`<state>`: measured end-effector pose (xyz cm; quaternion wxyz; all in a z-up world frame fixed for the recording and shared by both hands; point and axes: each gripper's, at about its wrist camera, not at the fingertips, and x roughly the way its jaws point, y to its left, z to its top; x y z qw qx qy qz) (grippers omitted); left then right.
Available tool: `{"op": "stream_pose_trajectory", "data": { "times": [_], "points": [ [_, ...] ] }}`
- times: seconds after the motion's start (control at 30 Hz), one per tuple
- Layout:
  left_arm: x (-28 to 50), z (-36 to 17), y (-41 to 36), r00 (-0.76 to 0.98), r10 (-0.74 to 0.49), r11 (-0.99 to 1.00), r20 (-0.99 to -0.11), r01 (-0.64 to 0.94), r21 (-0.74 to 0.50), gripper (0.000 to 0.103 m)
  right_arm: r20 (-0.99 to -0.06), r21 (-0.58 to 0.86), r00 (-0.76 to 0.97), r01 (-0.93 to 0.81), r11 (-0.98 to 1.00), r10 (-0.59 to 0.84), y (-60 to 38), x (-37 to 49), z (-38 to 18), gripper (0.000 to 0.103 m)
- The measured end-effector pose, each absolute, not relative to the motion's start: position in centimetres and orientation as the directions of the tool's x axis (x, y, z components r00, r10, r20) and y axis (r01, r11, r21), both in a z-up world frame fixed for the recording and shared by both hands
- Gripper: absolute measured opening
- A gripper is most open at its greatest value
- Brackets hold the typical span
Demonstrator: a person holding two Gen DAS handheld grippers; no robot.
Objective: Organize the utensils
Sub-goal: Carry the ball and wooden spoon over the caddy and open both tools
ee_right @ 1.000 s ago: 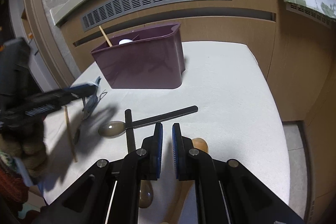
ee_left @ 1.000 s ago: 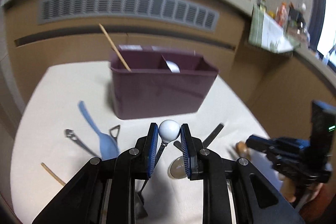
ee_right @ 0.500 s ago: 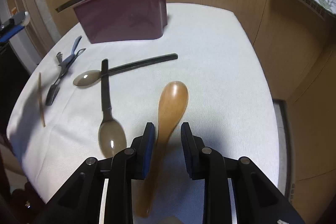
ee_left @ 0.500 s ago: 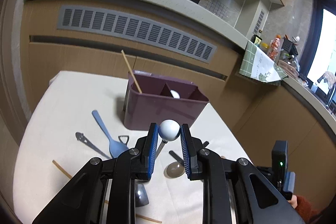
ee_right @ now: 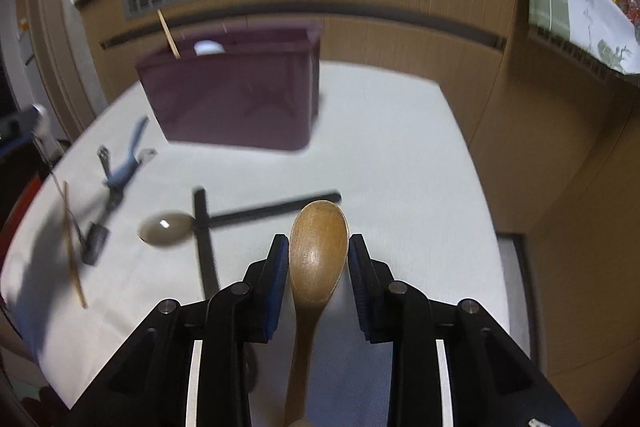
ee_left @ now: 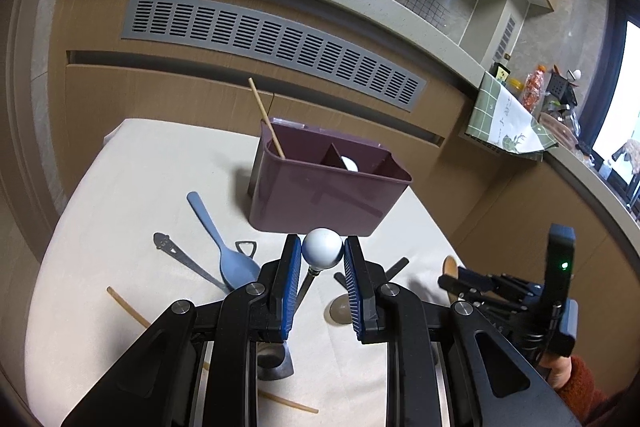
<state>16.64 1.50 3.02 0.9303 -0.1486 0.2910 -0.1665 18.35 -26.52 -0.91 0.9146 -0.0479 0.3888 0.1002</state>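
Note:
My left gripper (ee_left: 322, 259) is shut on the white ball end of a thin metal utensil (ee_left: 322, 247), held above the table; its flat metal end (ee_left: 276, 363) hangs below the fingers. A wooden spoon (ee_right: 318, 255) lies with its bowl between the pads of my right gripper (ee_right: 319, 251), which is open; the bowl nearly fills the gap and the handle runs back under the camera. A purple divided box (ee_left: 320, 195) stands at the far side, with a chopstick (ee_left: 266, 119) and a white-ended utensil (ee_left: 350, 163) in it.
On the white table (ee_left: 140, 167) lie a blue spoon (ee_left: 232, 259), a metal opener (ee_left: 180, 255), a chopstick (ee_left: 128, 311) and two crossed black-handled spoons (ee_right: 168, 227). A wood-panelled counter stands behind; the table's right edge (ee_right: 480, 195) is close to the right gripper.
The right gripper went from nearly shut to open, and the wooden spoon's bowl now sits between its pads. The left gripper drew back from the box, still holding the ball-ended utensil.

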Motion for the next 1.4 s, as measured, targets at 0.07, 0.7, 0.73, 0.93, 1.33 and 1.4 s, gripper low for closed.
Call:
{"op": "stream_pose_trajectory", "data": {
  "times": [0.07,0.7,0.73,0.93,1.33,1.4],
  "points": [
    [16.6,3.5,1.3,0.781,-0.398,0.9,-0.482,0.228,-0.372,0.023,-0.696,-0.004,0.701,-0.217,0.976,0.153,-26.6,18.2,-0.1,0.027],
    [27.7,17.8,2.6,0.88,-0.441,0.841,-0.176,0.337,-0.423,0.023,-0.21,-0.055,0.939,-0.289,0.956,0.272,-21.8,26.2,19.3,0.027],
    [28.7,17.1,2.6,0.877,-0.439,0.841,-0.194,0.325,-0.433,0.023,-0.223,-0.051,0.936,-0.292,0.955,0.274,-21.7,26.6,18.8,0.027],
    [31.5,12.2,2.5,0.84,-0.47,0.822,-0.272,0.303,-0.482,0.023,-0.365,-0.02,0.889,-0.306,0.952,0.278,-21.6,30.1,12.9,0.027],
    [31.0,7.0,1.8,0.782,-0.489,0.83,-0.386,0.282,-0.481,0.032,-0.565,0.107,0.738,-0.378,0.92,0.369,-23.1,31.9,5.6,0.029],
    [29.4,6.9,2.5,0.807,-0.446,0.859,-0.388,0.263,-0.44,0.034,-0.544,0.082,0.776,-0.328,0.941,0.318,-24.1,30.5,5.5,0.029]
  ]
}}
